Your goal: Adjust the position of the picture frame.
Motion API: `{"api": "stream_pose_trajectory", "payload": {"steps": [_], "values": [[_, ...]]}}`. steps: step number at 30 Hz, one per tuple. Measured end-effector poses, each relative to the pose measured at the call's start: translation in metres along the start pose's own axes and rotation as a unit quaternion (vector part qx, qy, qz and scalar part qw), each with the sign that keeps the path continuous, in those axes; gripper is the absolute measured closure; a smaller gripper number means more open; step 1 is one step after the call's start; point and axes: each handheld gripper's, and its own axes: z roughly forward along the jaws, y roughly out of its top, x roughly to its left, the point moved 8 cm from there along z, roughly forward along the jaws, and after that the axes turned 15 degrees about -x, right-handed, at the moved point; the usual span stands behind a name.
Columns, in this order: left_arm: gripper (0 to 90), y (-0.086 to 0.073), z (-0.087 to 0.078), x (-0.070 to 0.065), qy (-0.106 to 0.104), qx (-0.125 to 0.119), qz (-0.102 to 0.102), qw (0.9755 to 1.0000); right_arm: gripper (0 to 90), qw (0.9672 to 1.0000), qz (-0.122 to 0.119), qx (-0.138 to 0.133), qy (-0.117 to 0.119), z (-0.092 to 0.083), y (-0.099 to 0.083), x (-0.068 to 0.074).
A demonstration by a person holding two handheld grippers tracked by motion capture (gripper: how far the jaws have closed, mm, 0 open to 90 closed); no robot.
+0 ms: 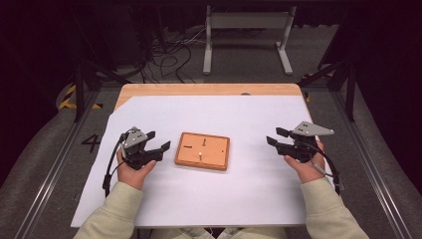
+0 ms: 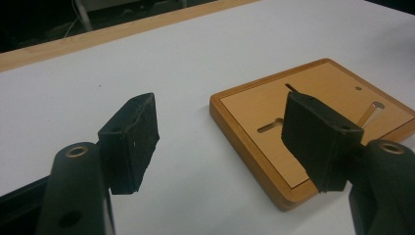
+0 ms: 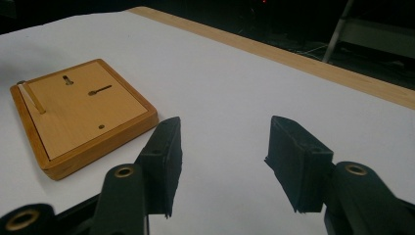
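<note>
Right now I have both tongs hovering with nothing in them. My left gripper (image 1: 158, 140) stands with its jaws wide apart, just beside the left edge of the flat rectangular wooden board (image 1: 202, 150), which has slots cut in it and an upright metal pin (image 1: 199, 155). My right gripper (image 1: 276, 136) is also open, well apart from the board's right side. That board lies at the middle of the white sheet (image 1: 249, 189) covering the wooden table (image 1: 209, 89).

One wooden board (image 1: 202, 151), one upright metal pin (image 1: 199, 155), two claws, one white sheet (image 1: 214, 194).
</note>
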Motion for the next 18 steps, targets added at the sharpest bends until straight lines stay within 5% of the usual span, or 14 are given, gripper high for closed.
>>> {"api": "stream_pose_trajectory", "payload": {"steps": [16, 18], "values": [[30.0, 0.0038, -0.0007, 0.0051, 0.008, -0.004, -0.007, 0.9999, 46.8, 1.0, -0.001, -0.006, -0.006, -0.0035, 0.0013, -0.0044], [35.2, 0.0037, -0.0006, 0.0052, 0.005, -0.002, -0.003, 1.0, 47.7, 0.9999, -0.005, -0.005, -0.01, -0.0035, 0.0013, -0.0048]]}}
